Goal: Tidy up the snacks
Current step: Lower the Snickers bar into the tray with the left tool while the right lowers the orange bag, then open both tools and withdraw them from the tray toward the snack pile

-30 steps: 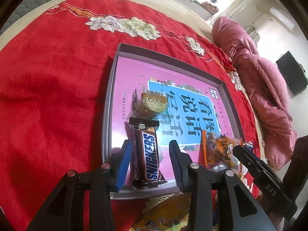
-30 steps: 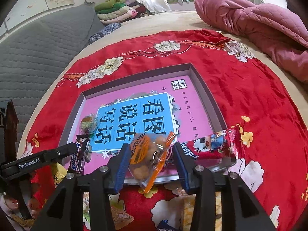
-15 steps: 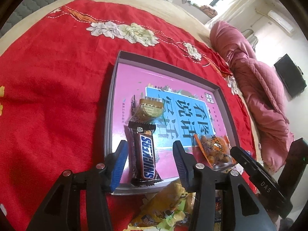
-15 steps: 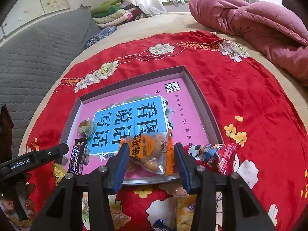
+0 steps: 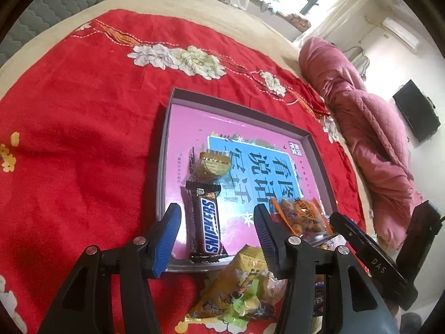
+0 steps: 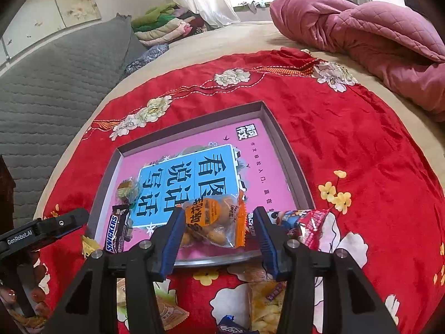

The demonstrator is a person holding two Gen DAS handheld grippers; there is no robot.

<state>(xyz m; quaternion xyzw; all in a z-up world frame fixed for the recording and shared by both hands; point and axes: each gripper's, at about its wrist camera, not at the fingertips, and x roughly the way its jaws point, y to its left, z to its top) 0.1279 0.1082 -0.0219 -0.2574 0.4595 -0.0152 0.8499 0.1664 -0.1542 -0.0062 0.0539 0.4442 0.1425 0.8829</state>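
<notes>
A shallow tray with a grey rim and pink printed floor lies on the red cloth. A Snickers bar rests flat at its near edge, behind a gold-wrapped candy. My left gripper straddles the bar, jaws opening, and neither pad touches it. In the right wrist view an orange nut packet lies in the tray at the front. My right gripper is around it with jaws opening and a gap at the right pad. The Snickers bar shows at the left.
Loose snacks lie on the cloth in front of the tray: a yellow packet, a red cartoon packet and a yellow crisp bag. A pink quilt is heaped at the far right, and a grey cushion sits on the left.
The left jaws have spread away from the Snickers bar and the gripper has drawn back a little. The orange packet went from tilted between the right pads to lying flat in the tray.
</notes>
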